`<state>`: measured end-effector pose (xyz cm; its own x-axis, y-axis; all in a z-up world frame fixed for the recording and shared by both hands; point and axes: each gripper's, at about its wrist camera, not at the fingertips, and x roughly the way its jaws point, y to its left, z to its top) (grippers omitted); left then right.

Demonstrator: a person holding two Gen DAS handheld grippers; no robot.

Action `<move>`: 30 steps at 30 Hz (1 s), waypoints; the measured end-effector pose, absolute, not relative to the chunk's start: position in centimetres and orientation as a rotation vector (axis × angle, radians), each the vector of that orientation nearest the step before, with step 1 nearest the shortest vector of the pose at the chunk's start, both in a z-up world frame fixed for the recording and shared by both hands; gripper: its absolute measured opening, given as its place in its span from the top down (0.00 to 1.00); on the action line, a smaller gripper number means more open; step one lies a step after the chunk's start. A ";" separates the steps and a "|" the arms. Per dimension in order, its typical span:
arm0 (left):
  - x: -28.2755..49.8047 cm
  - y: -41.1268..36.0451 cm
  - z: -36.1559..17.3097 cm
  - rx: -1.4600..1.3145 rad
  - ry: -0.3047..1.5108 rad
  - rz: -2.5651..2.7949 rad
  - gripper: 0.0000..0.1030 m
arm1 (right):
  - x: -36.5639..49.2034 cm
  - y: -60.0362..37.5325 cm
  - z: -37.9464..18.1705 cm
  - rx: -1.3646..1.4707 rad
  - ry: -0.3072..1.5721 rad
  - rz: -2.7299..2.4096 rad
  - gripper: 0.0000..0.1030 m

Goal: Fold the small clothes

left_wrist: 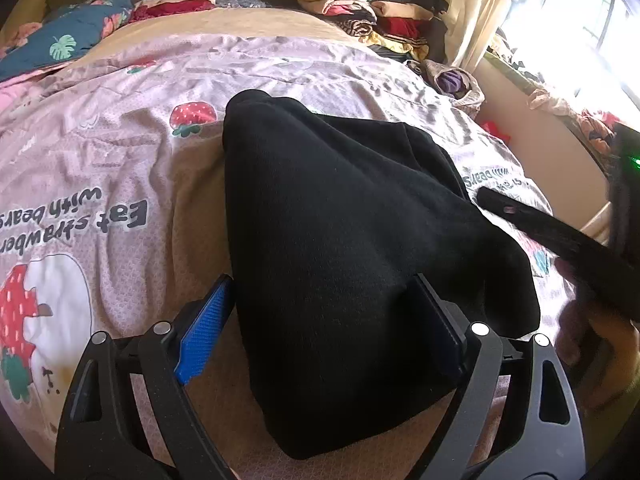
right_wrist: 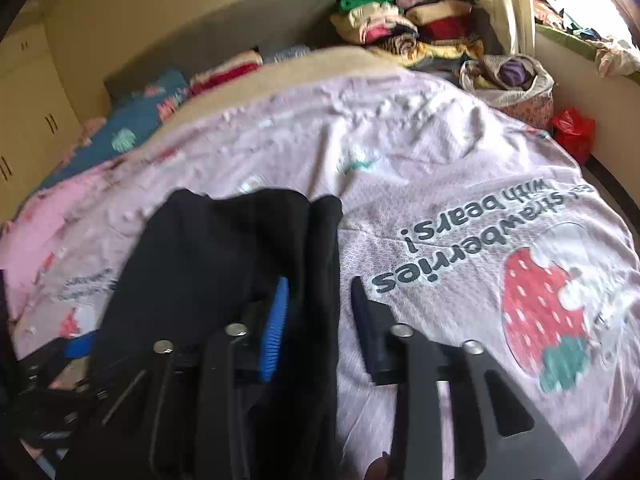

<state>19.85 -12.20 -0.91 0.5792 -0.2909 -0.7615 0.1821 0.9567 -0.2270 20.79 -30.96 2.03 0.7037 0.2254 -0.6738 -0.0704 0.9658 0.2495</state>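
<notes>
A blue leaf-print pillow (left_wrist: 76,36) lies at the bed's far left; the pink strawberry bedspread (left_wrist: 120,152) (lettering upside down) carries the black garment (left_wrist: 340,220). The left gripper (left_wrist: 324,328) gapes wide around its near edge; the right gripper (right_wrist: 320,312), half open, straddles its right edge. Folded clothes (left_wrist: 360,8) are stacked beside the curtain (left_wrist: 480,12).

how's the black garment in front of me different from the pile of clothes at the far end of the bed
The black garment is a single dark piece lying between the open fingers of the left gripper; the clothes pile is many folded pieces in green, cream, red and stripes. The garment lies near, the pile far by the curtain. Both rest on the bed.
</notes>
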 end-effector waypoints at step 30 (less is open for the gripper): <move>15.4 -10.2 1.8 -0.148 0.869 -0.265 0.09 | 9.8 -30.6 3.9 0.187 0.674 0.139 0.10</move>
